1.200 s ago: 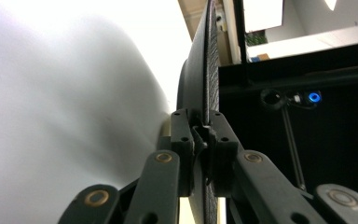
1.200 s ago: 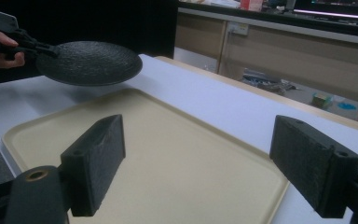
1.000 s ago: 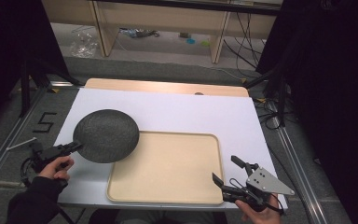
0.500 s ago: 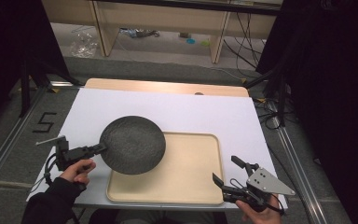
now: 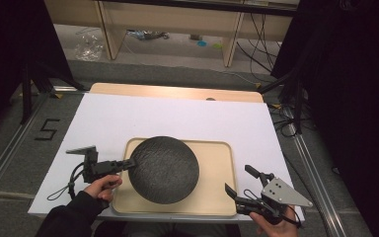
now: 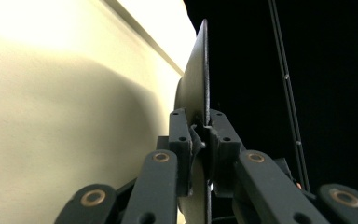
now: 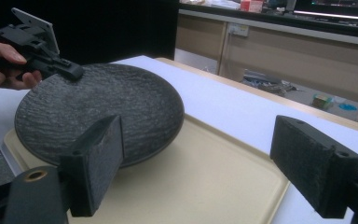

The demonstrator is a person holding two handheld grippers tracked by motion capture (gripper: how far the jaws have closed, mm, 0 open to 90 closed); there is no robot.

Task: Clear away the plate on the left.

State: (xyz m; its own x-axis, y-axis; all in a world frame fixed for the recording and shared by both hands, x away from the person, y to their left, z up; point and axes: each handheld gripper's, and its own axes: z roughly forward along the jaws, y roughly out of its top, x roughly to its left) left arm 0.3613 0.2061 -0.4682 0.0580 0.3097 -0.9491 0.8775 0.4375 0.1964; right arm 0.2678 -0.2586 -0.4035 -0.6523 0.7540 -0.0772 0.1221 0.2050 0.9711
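The left gripper (image 5: 128, 163) is clamped on the rim of the plate (image 5: 164, 169); its own view shows both pads pinched tight on the thin dark edge (image 6: 204, 126), with the plate seen edge-on. The plate is over the tray (image 5: 217, 195), covering the tray's left half, its left edge reaching just past the tray's left rim. From the right gripper view the plate looks slightly tilted, its near edge low against the tray and the held side a little higher, so I cannot tell whether it rests fully on the tray or is partly carried.

The right gripper (image 5: 238, 190) hangs at the tray's near right corner, jaws wide apart and holding nothing, pointing toward the plate. Its own view shows the two pads (image 7: 96, 163) spread with the tray between them.

As a judgement, the work is putting the plate on the tray, and most of it looks done: the plate is above its place. What seems left is to settle it flat, perhaps nearer the tray's middle, then let go and draw the left gripper clear of the rim.
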